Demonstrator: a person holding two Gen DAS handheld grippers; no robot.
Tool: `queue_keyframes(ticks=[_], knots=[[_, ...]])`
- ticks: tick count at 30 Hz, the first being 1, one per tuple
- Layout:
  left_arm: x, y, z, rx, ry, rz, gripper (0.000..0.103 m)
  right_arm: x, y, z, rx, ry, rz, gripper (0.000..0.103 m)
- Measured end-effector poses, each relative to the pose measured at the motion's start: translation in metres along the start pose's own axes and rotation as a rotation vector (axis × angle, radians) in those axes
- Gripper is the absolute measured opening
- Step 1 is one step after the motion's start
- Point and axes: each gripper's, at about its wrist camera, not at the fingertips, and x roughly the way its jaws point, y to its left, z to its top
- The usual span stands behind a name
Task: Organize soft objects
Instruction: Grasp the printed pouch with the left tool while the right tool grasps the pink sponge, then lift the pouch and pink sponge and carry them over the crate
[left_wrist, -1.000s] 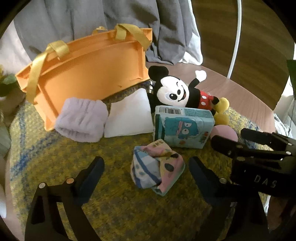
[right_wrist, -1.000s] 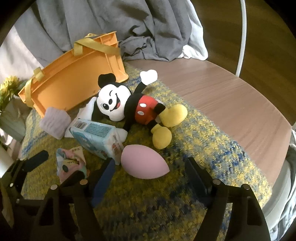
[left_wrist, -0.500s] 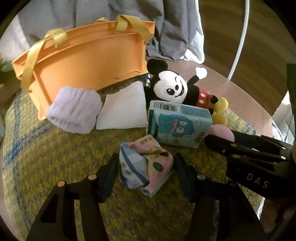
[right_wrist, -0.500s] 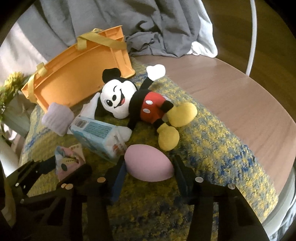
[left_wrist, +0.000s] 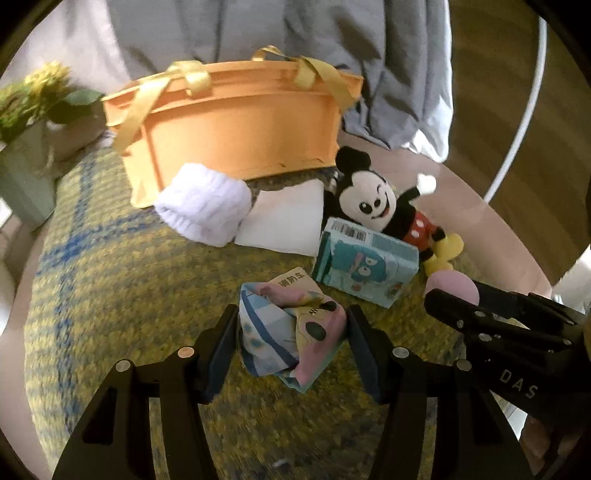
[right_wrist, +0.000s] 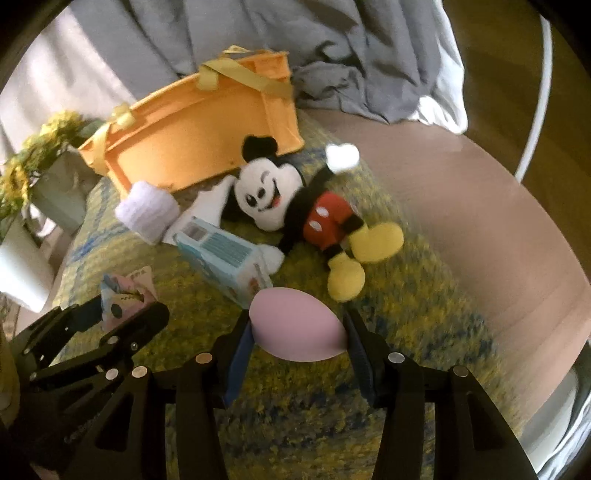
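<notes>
My left gripper (left_wrist: 291, 332) is shut on a crumpled pastel tissue pack (left_wrist: 291, 332) and holds it just above the yellow knitted mat (left_wrist: 110, 295). My right gripper (right_wrist: 297, 332) is shut on a pink egg-shaped sponge (right_wrist: 297, 325), also lifted a little. An orange basket (left_wrist: 236, 129) with yellow ribbon handles stands at the back. Before it lie a white fuzzy wristband (left_wrist: 203, 203), a white pad (left_wrist: 288, 221), a Mickey Mouse plush (left_wrist: 373, 206) and a blue tissue box (left_wrist: 364, 266).
A potted yellow flower plant (left_wrist: 29, 110) stands at the left beside the basket. Grey cloth (left_wrist: 295, 37) hangs behind. The round wooden table (right_wrist: 461, 203) shows bare at the right, with a white tube (left_wrist: 517, 122) rising past its edge.
Both grippers moved forward and closed: the left onto the tissue pack, the right onto the pink sponge. Both views have since tilted and risen slightly with the objects held.
</notes>
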Motion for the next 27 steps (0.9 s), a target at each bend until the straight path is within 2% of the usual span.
queue_keyframes(ticks=[8,17,27], knots=[[-0.02,-0.001,0.012,-0.095,-0.023,0.054,0.056,-0.02,-0.001,0.021,-0.073,-0.049,0.044,0.05],[-0.051,-0.002,0.031,-0.133,-0.117,0.151,0.056,-0.039,0.003,0.05,-0.136,-0.128,0.089,0.05],[-0.083,-0.004,0.055,-0.181,-0.235,0.22,0.056,-0.068,0.01,0.079,-0.211,-0.265,0.131,0.05]])
